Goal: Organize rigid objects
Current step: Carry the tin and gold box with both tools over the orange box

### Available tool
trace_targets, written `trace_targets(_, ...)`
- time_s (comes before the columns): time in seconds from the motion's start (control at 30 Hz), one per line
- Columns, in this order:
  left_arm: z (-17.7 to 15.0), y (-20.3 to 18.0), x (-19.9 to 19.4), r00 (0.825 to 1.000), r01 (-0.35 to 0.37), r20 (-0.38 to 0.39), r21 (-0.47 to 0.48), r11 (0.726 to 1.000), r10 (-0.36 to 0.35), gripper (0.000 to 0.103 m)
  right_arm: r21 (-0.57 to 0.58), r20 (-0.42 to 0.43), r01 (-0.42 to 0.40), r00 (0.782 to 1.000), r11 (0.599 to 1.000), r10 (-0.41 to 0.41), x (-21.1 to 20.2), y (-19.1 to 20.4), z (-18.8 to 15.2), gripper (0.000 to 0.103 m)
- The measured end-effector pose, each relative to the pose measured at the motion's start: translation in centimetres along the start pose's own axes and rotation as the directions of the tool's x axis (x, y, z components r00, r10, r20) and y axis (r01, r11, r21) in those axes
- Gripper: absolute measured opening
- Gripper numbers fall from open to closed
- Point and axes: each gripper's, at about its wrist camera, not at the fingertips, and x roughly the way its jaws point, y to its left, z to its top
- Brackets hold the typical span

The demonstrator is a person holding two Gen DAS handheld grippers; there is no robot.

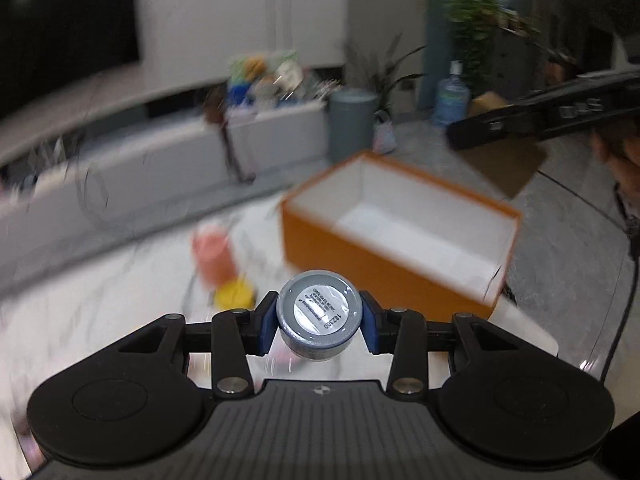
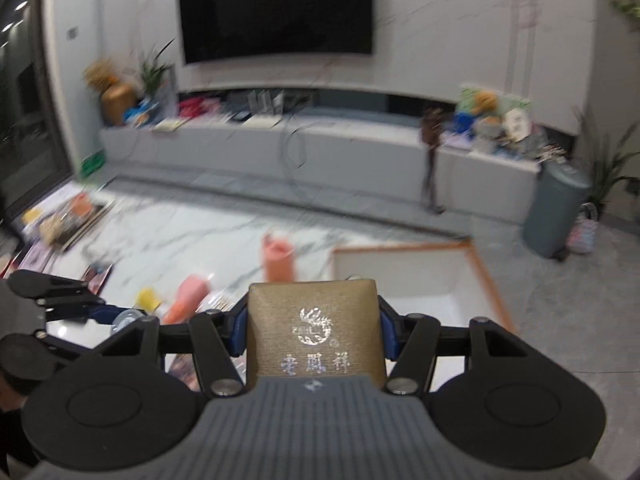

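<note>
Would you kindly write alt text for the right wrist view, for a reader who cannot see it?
The right gripper clamps a gold box with a silver emblem and characters, near an open orange box with a white interior. Beyond lie a blurred pink cup, a marble tabletop and a wall-mounted television.

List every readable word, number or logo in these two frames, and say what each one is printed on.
"162300": on the round label of the small grey jar held in the left gripper; the fine print beside it is too small to read.
"老凤祥", under a silver phoenix emblem: on the gold box held in the right gripper.
Small logos on both gripper bodies: no letters legible.
Background items: too blurred.
</note>
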Motion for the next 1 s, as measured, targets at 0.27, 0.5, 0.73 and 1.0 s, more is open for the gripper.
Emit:
trace_targets(0.27, 7.2, -4.7, 4.3, 0.999, 0.042, 0.012, 0.166, 0.985, -0.044, 0.047, 0.168, 0.039, 0.059, 0.997, 0.984, -0.067, -0.7, -6.6, -1.0, 0.059)
trace_targets(0.5, 8.4, -8.1, 10.2, 0.994, 0.108, -0.031, 0.159, 0.981, -0.104, 0.047, 0.257, -0.070, 0.126, 0.991, 0.958, -0.112, 3.3, -10.9, -3.6, 0.059)
trace_targets(0.73, 7.0, -11.4, 16.5, 0.981, 0.171, -0.138, 0.259, 0.951, -0.138, 0.047, 0.307, -0.143, 0.207, 0.975, 0.929, -0.170, 6.0, -14.1, -5.0, 0.059)
trace_targets(1.0, 6.3, -13.0, 20.7, 0.929, 0.304, -0.329, 0.419, 0.856, -0.169, 0.047, 0.305, -0.232, 0.259, 0.953, 0.916, -0.193, 8.6, -15.7, -6.2, 0.059)
